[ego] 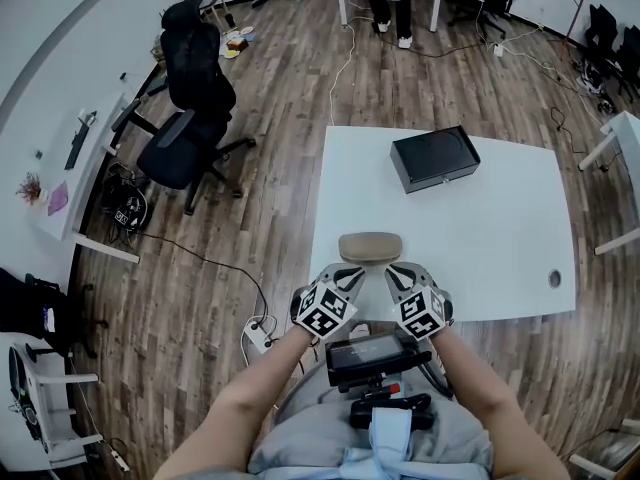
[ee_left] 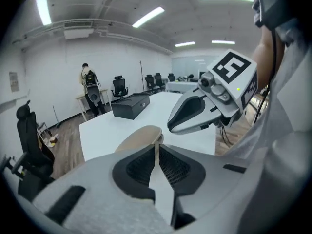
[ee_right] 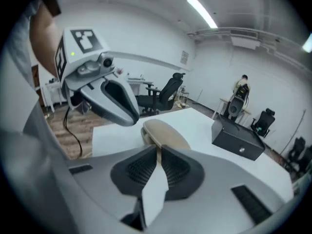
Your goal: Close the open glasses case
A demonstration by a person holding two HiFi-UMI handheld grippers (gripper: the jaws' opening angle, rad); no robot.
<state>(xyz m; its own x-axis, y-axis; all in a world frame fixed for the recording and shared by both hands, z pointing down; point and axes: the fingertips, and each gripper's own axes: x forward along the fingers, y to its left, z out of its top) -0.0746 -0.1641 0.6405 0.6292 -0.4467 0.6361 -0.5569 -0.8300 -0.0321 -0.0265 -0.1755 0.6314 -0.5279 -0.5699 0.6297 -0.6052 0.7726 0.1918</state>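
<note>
Looking down from the head view, I have a black swivel office chair (ego: 185, 118) far off to the left on the wood floor, well clear of the work. At the near edge of the white rectangular tabletop (ego: 500, 258) my left gripper (ego: 343, 280) hovers with its jaws pressed together on nothing; its own view shows the two dark ribbed pads meeting, with only a thin slit between them. Just ahead of it, between the two grippers and a little farther onto the tabletop, lies the beige oval glasses case (ego: 370, 246). Its lid looks down or nearly down, and from these angles I cannot tell whether it has snapped fully home. My right gripper (ego: 403, 276) mirrors the left, jaws likewise closed and empty, pointing at the case's near side. Well beyond, toward the far edge, sits a black rectangular box (ego: 435, 158), which has no part in this.

I judge this as either the approach or the final check. Next I would bring one gripper over the lid and press down firmly while the other steadies the case's base.
</note>
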